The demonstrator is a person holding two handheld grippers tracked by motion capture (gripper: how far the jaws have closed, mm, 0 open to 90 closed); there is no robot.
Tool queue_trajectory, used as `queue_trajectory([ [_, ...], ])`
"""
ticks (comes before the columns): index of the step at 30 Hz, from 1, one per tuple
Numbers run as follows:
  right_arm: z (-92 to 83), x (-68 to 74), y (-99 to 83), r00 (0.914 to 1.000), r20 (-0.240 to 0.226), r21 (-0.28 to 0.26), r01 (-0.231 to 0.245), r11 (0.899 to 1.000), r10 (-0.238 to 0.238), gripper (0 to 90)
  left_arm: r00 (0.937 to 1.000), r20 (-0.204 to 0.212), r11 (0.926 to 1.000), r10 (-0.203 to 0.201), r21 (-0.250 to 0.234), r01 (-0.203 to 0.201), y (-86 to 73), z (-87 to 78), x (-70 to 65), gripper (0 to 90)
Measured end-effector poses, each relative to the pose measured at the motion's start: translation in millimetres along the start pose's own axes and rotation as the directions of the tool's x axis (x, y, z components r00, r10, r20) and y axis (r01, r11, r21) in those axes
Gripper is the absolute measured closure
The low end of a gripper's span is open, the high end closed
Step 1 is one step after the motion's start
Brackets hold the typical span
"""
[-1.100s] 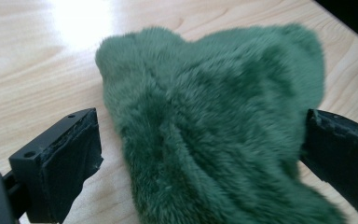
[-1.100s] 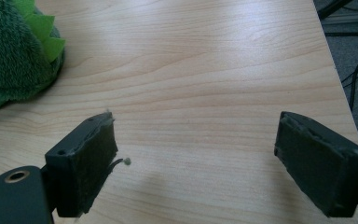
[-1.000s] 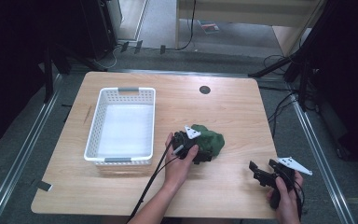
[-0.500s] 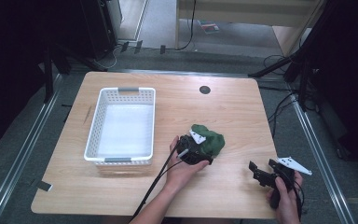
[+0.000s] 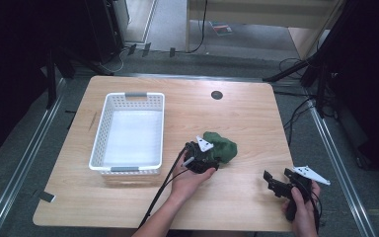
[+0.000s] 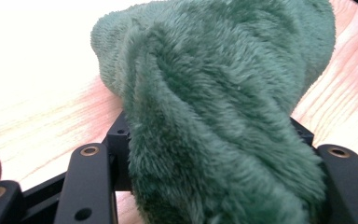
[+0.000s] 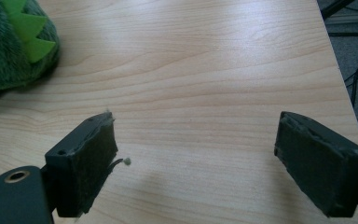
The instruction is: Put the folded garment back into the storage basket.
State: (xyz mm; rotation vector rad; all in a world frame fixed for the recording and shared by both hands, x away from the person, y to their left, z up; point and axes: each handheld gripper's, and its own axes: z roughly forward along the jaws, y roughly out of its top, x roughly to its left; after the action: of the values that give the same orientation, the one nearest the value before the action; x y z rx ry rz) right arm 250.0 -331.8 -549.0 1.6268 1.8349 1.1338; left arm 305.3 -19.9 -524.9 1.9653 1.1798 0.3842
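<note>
Since a second ago the left gripper [image 5: 203,157] has slid a little right and toward the person along the near-left flank of the green plush toy [image 5: 222,146], and the toy has bunched slightly against it; the right gripper [image 5: 279,183] has not moved. Toy sits on the wooden table [image 5: 246,113], right of centre, just right of the white plastic basket [image 5: 129,133] with a strip of bare wood between them. In the left gripper view the fur [image 6: 214,107] runs down between the two black jaws, and each jaw shows outboard of the pile, so the left gripper reads as closed onto a fold of the toy, though the actual pad contact is buried in fur. Right gripper is held near the front right corner of the table, jaws spread wide with nothing between them; its own view has bare wood ahead and the toy's light-green spikes [image 7: 28,32] off at upper left. Key relation: the toy lies directly ahead of the left gripper and already in its grip, while the right one is well apart from it. Basket is to the left of the toy, long axis running away from the person, empty as far as I can see. My read: a lift and a carry leftward over the near rim, left hand alone.
</note>
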Motion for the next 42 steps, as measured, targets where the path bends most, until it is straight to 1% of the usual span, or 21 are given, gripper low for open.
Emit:
queue_trajectory([
  [6,0.1,-0.1,0.0,1.0,0.0,0.001,0.001,1.0,-0.001,13.0,0.9996,0.023,0.9994,-0.014,-0.033,0.015,5.6,-11.9,4.7,43.7],
  [8,0.1,-0.1,0.0,1.0,0.001,0.001,0.001,1.0,-0.001,13.0,0.9991,0.04,0.9991,-0.017,-0.039,0.019,7.3,-15.7,6.3,45.1],
  [9,0.1,0.0,0.0,1.0,0.001,0.001,0.001,1.0,-0.001,13.0,0.9991,0.04,0.9991,-0.017,-0.039,0.019,7.3,-15.7,6.3,45.5],
  [11,0.0,0.0,0.0,1.0,0.001,0.001,0.001,1.0,-0.001,13.0,0.9985,0.05,0.9982,-0.02,-0.056,0.023,10.2,-22.8,8.1,46.2],
  [17,0.0,0.0,0.0,1.0,0.001,0.002,0.001,1.0,-0.001,13.0,0.9984,0.054,0.9973,-0.014,-0.072,0.018,13.9,-32.1,9.4,46.6],
  [20,0.0,0.1,0.0,1.0,0.001,0.002,0.002,1.0,-0.002,13.0,0.9982,0.057,0.9958,-0.019,-0.089,0.024,17.0,-40.1,12.9,46.6],
  [21,0.0,0.1,0.0,1.0,0.001,0.002,0.002,1.0,-0.002,13.0,0.9982,0.057,0.9958,-0.019,-0.089,0.024,17.0,-40.1,12.9,46.6],
  [22,0.0,0.0,0.0,1.0,0.0,0.001,0.003,1.0,-0.003,13.0,0.998,0.058,0.9947,-0.026,-0.097,0.032,18.6,-43.3,15.0,46.6],
  [25,0.1,0.0,0.0,1.0,0.0,0.001,0.002,1.0,-0.002,13.0,0.9982,0.053,0.9943,-0.028,-0.101,0.033,20.4,-46.6,17.8,46.6],
  [26,0.2,0.0,0.1,1.0,0.001,0.001,0.001,1.0,-0.001,13.0,0.9977,0.057,0.9935,-0.035,-0.106,0.041,21.5,-49.0,19.3,46.5],
  [27,0.1,0.0,0.0,1.0,0.0,0.001,0.002,1.0,-0.002,13.0,0.9977,0.057,0.9935,-0.035,-0.106,0.041,21.5,-49.0,19.3,46.6],
  [28,0.1,-0.1,0.0,1.0,0.0,0.001,0.002,1.0,-0.002,13.0,0.9977,0.058,0.9928,-0.034,-0.113,0.041,23.0,-53.7,21.9,46.6],
  [32,0.2,-0.1,0.1,1.0,0.001,0.001,0.001,1.0,-0.001,13.0,0.9976,0.059,0.9907,-0.036,-0.129,0.043,25.3,-62.7,25.8,46.6],
  [33,0.2,-0.1,0.1,1.0,0.001,0.001,0.001,1.0,-0.001,13.0,0.9976,0.059,0.9907,-0.036,-0.129,0.043,25.3,-62.7,25.8,46.6],
  [34,-0.1,0.0,0.1,1.0,0.002,-0.002,-0.001,1.0,0.001,13.0,0.997,0.063,0.9896,-0.044,-0.134,0.052,26.6,-66.4,28.4,46.6],
  [35,-0.1,0.0,0.1,1.0,0.002,-0.002,-0.001,1.0,0.001,13.0,0.997,0.063,0.9896,-0.044,-0.134,0.052,26.6,-66.4,28.4,46.6],
  [37,-0.1,0.0,0.1,1.0,0.003,-0.003,-0.001,1.0,0.001,13.1,0.9969,0.062,0.9877,-0.048,-0.146,0.057,28.6,-71.6,31.5,46.6],
  [38,-0.2,0.2,0.1,1.0,0.004,-0.002,-0.002,1.0,0.002,13.0,0.9972,0.06,0.9877,-0.044,-0.147,0.052,29.5,-74.4,33.3,46.6],
  [39,-0.1,0.2,0.1,1.0,0.004,-0.003,0.001,1.0,-0.001,13.0,0.9967,0.063,0.9862,-0.051,-0.154,0.061,29.9,-76.4,34.4,46.6],
  [42,-0.1,0.3,0.1,1.0,0.004,-0.003,0.002,1.0,-0.002,13.1,0.9969,0.06,0.9856,-0.051,-0.158,0.059,30.8,-81.8,37.8,46.6],
])
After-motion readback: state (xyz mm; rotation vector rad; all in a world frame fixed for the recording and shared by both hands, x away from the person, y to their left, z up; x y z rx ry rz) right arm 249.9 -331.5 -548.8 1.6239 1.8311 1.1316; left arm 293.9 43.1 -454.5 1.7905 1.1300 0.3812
